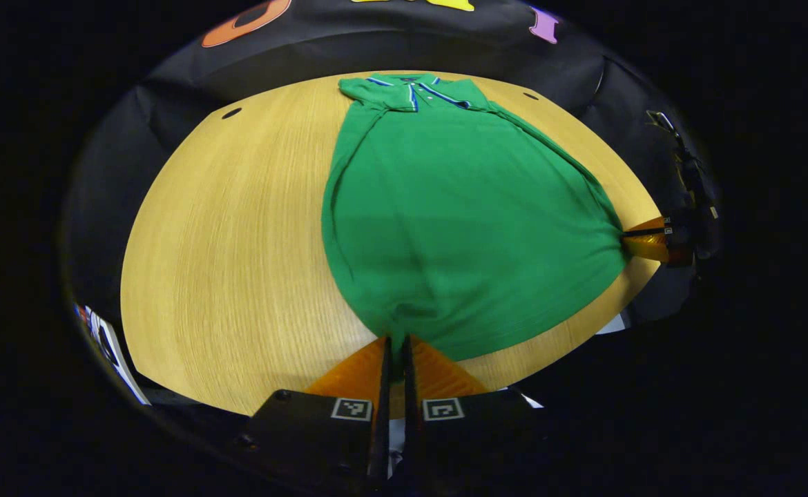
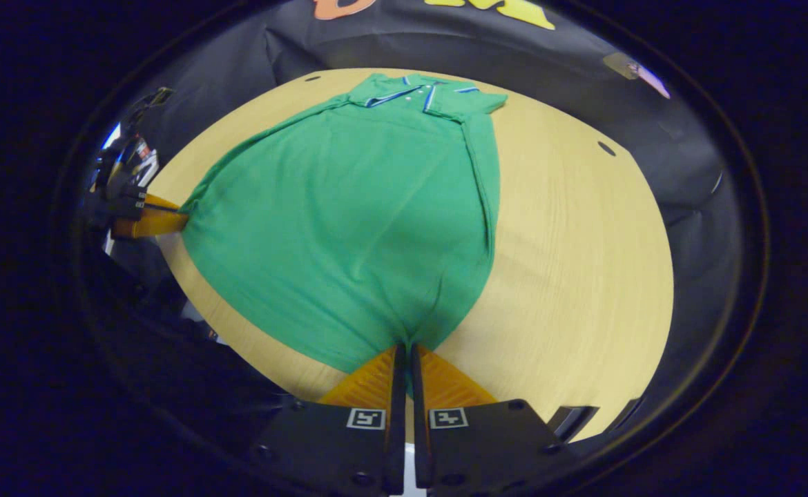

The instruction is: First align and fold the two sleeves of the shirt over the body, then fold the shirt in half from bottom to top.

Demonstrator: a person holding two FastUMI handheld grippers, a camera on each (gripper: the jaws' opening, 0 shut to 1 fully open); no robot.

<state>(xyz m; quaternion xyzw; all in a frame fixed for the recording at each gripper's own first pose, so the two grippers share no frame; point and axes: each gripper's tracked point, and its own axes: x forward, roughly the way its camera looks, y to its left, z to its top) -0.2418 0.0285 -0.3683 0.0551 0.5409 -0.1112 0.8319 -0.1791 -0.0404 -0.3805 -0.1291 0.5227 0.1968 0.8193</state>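
- The shirt lies flat on the table, collar at the far edge, hem at the near edge.
- Both sleeves are already folded in over the body, so the shirt's sides run as long, nearly straight edges.
- In the left gripper view, the left gripper has its jaws drawn together to a thin slit, with the hem's near-left corner pinched between them.
- The cloth bunches into small puckers right where those fingers meet it, at the table's near edge.
- In the same view, the right gripper shows farther off at the right, jaws closed on the hem's other corner; the fabric pulls to a point there.
- In the right gripper view, the right gripper is likewise closed narrow, gripping its hem corner, with a crease rising up the shirt from the pinch.
- There the left gripper appears at the left, fingers together on the opposite corner, cloth drawn to a tip.
- The hem runs between the two grippers in a gentle curve and looks to lie on the table.
- The collar stays flat near the far edge, by the black wall.
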